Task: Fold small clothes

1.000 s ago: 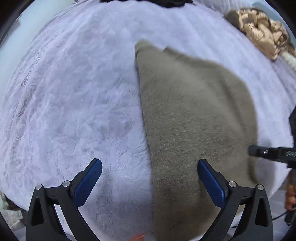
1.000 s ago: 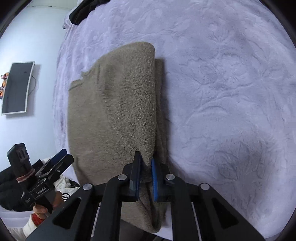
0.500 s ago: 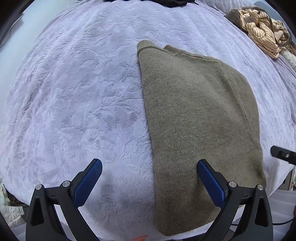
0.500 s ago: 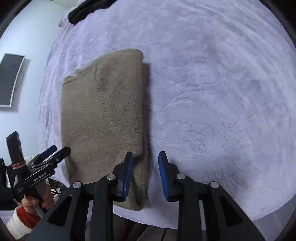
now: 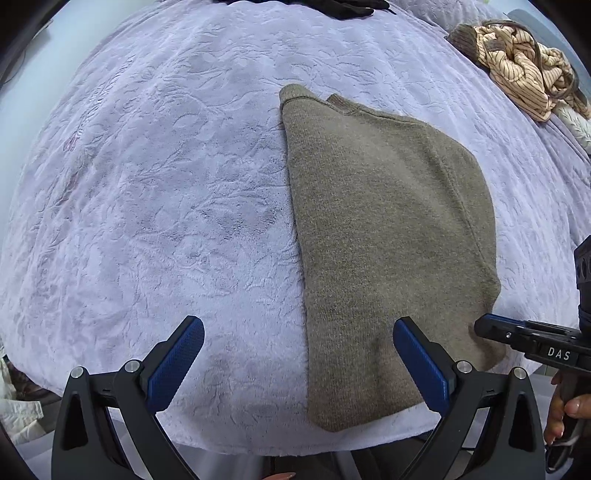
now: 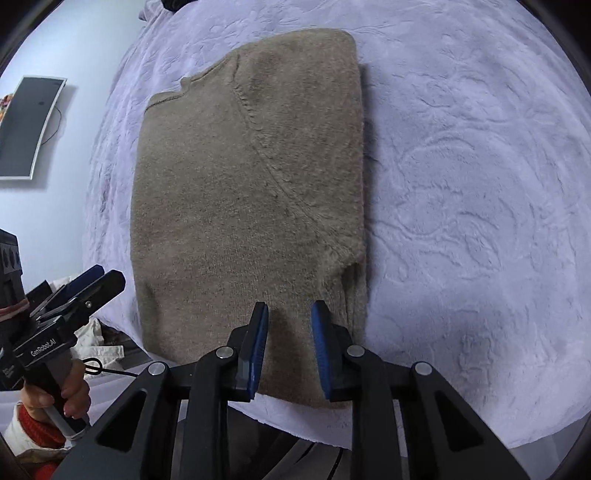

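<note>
An olive-brown knit sweater (image 5: pixel 388 229) (image 6: pixel 240 192) lies flat on the lavender bedspread (image 5: pixel 166 192), folded into a long strip with its sleeve side tucked over. My left gripper (image 5: pixel 298 321) hovers above its near left edge, wide open, nothing between the fingers. My right gripper (image 6: pixel 290 305) hangs over the sweater's near end with a narrow gap between its blue pads; the jaws are closing and no cloth is between them. Each gripper shows in the other's view: the right gripper (image 5: pixel 491 328) at the sweater's right corner, the left gripper (image 6: pixel 99 280) at the lower left.
A crumpled beige striped garment (image 5: pixel 524 70) lies at the far right of the bed, and dark clothing (image 5: pixel 343 5) at the far edge. A monitor (image 6: pixel 29 125) hangs on the wall at left. The bed's near edge runs just below both grippers. A person's hand (image 6: pixel 74 398) holds the left handle.
The right gripper let go of the sweater's folded edge, opened and drew back above it; the sweater now lies flat. The left gripper rose a little and stayed open.
</note>
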The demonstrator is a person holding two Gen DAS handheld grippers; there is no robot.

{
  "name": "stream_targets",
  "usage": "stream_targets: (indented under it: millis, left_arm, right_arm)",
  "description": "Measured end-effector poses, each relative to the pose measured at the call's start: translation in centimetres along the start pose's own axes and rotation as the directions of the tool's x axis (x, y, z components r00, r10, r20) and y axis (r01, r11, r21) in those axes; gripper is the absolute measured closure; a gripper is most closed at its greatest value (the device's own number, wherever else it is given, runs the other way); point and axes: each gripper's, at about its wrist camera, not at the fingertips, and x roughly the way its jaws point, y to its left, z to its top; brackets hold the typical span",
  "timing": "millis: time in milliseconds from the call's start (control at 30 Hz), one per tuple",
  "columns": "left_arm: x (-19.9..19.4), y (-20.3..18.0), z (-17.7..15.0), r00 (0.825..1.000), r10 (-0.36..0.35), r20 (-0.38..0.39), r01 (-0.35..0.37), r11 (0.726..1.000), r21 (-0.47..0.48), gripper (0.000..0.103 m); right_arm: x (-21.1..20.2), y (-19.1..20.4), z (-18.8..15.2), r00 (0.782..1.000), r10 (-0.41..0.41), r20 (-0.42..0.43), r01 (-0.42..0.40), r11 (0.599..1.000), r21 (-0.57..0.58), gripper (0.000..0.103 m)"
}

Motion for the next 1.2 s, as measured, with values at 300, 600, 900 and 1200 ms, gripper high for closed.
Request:
stream_targets:
  millis: [300,600,900,1200]
  left_arm:
    - [-0.1,-0.7,0.1,0.999,-0.002,-0.045,0.003,1.0,0.019,0.0]
    - [0.1,-2.3,-0.6,0.997,0.018,-0.077,-0.013,0.998,0.062,0.0]
    - [-0.3,-2.2,-0.7,0.997,0.03,-0.069,-0.026,0.998,0.054,0.0]
    - [-1.0,-2.1,-0.7,0.998,0.034,-0.052,-0.033,0.999,0.034,0.0]
  right_arm:
    - [-3.8,-0.4,-0.5,0.998,-0.064,0.027,0.061,0.995,0.074,0.077]
    - [-5.3,3.1,1.0,0.981,-0.177,0.077,0.177,0.984,0.012,0.038]
    - [-5.2,5.6,1.7,0.954,-0.265,0.142,0.273,0.961,-0.037,0.012]
    - [-4.5,6.1,1.6,0.944,-0.314,0.099,0.319,0.947,-0.032,0.0]
